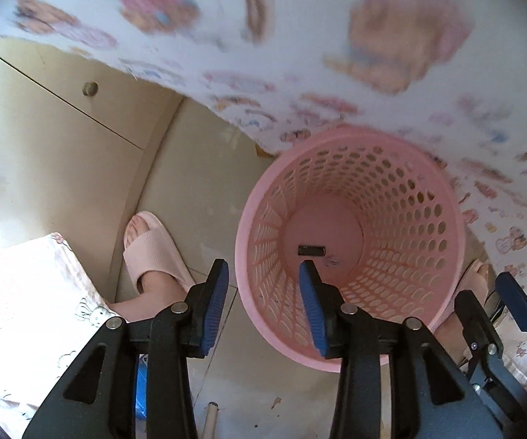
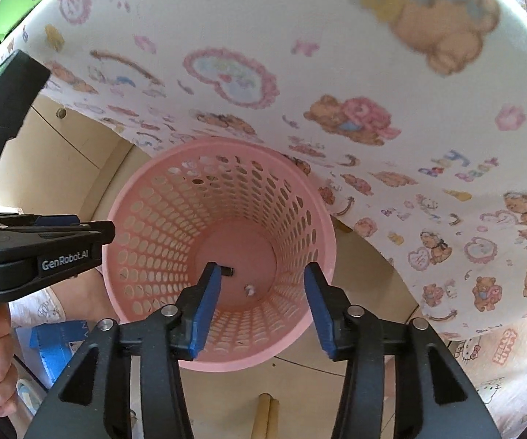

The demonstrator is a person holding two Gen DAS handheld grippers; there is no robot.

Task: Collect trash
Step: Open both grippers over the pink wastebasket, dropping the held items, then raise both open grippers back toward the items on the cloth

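Observation:
A pink perforated trash basket (image 1: pixel 424 190) stands on the floor under a hanging printed cloth; it also shows in the right wrist view (image 2: pixel 153 219). A small dark piece of trash (image 1: pixel 311 250) lies on its bottom, with a small pale scrap (image 2: pixel 249 290) near it. My left gripper (image 1: pixel 263 311) is open and empty, above the basket's left rim. My right gripper (image 2: pixel 263 303) is open and empty, above the basket's mouth. The left gripper's body (image 2: pixel 40 248) shows at the left of the right wrist view.
A white cloth printed with bears (image 2: pixel 373 117) hangs over the basket's far side. A foot in a pink slipper (image 1: pixel 153 252) stands left of the basket. A cream cabinet (image 1: pixel 62 117) is behind. A wooden stick (image 2: pixel 265 417) and a blue item (image 2: pixel 55 347) lie on the floor.

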